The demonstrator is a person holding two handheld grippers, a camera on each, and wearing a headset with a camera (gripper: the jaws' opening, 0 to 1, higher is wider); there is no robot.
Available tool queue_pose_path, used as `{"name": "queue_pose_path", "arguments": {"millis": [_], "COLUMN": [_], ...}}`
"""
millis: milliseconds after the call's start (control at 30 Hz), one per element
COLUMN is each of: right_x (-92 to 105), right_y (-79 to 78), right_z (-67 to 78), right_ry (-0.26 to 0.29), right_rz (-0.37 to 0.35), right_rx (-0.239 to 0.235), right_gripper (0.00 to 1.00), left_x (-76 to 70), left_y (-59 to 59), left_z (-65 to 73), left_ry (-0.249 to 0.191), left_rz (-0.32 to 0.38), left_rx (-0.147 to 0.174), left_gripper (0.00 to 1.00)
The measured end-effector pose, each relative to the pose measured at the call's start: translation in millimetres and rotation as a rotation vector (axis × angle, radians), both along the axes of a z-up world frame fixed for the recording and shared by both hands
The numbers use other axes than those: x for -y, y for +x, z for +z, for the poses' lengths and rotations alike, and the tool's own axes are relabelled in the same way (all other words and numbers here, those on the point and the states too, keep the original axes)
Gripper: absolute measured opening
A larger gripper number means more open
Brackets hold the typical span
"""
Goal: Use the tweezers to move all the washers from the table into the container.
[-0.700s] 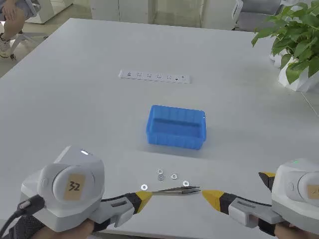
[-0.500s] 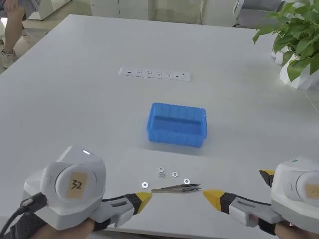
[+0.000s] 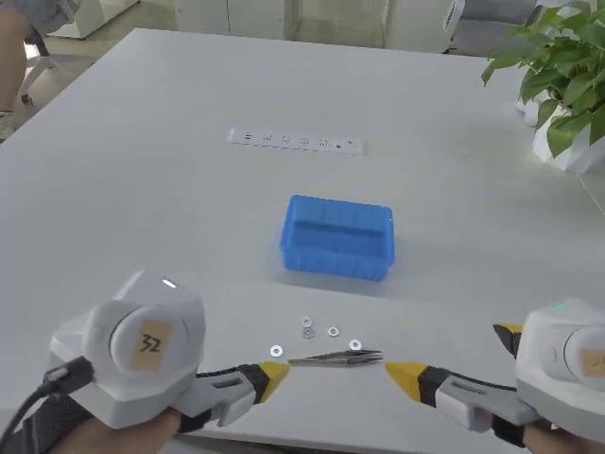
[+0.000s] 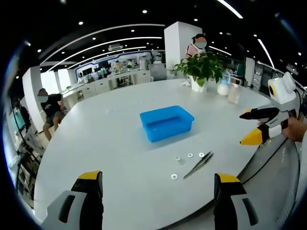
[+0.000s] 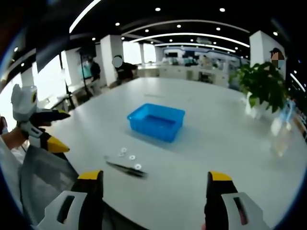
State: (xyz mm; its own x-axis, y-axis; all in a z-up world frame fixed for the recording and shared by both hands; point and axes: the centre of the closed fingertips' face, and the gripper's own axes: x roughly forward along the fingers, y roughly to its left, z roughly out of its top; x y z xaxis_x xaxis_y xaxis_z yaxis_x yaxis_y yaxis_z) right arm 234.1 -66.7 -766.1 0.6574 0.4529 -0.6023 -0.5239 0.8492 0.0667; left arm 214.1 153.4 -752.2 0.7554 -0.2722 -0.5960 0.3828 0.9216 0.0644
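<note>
On the table (image 3: 142, 189): tweezers (image 3: 336, 357) beside washers (image 3: 333, 331), blue container (image 3: 337, 236) behind.
Your left gripper (image 4: 157, 178) and right gripper (image 5: 155, 176): jaws spread wide, gripping nothing.

We see a bright blue container (image 3: 337, 236) with ribbed walls, a plain white table (image 3: 142, 189), silvery washers (image 3: 333, 332), dark grey tweezers (image 3: 337, 357), a white power strip (image 3: 296, 142), a green plant (image 3: 558, 57) in a white pot (image 3: 567, 151), and a left gripper (image 4: 157, 178) and right gripper (image 5: 154, 176) with white bodies and yellow-tipped black jaws.
</note>
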Motion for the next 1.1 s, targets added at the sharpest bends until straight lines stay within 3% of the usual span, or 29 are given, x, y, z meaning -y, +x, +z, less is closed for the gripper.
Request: {"name": "queue_pose_path", "arguments": {"millis": [600,1100], "right_x": [-0.1,-1.6], "right_y": [0.7,2.3], "right_z": [-3.1,-7.4], "right_ry": [-0.017,-0.023], "right_rz": [0.007,0.01], "right_rx": [-0.01,-0.025], "right_gripper": [0.87,0.87], "left_x": [2.8,5.3], "left_y": [3.0,7.9], "left_z": [-0.8,-8.4], "left_ry": [0.005,0.012], "left_rz": [-0.019,-0.043], "left_rx": [-0.001,-0.026], "left_gripper": [0.97,0.96]}}
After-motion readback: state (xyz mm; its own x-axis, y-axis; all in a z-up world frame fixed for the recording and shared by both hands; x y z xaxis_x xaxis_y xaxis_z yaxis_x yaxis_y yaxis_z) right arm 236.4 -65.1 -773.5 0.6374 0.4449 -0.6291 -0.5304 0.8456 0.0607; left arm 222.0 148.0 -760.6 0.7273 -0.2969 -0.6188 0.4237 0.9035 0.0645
